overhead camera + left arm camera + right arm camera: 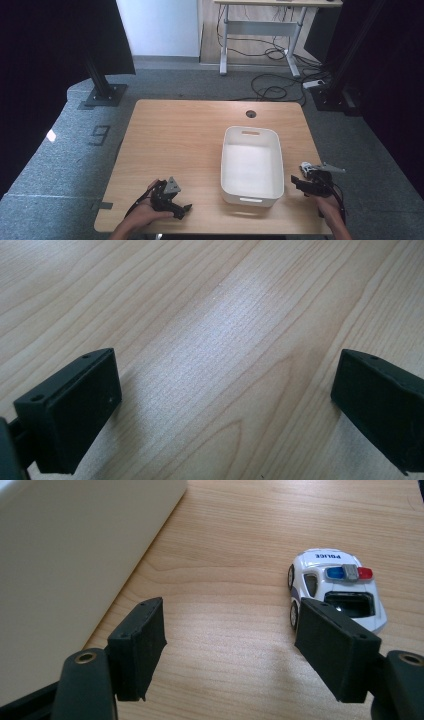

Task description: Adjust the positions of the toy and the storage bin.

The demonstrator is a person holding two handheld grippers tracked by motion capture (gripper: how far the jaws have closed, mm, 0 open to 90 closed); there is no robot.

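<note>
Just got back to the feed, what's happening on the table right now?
A person holds a tool in each hand at a wooden table. The right tool is open, low over the table, with a toy police car just ahead of its right jaw, not gripped. A white bin, which looks empty, sits to its left. The left tool is open over bare wood, holding nothing.

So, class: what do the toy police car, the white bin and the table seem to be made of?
Toy police car: glossy white body, likely painted metal or plastic.
White bin: probably matte plastic, with moulded handle slots.
Table: light wood or wood-look laminate, with visible grain.
</note>
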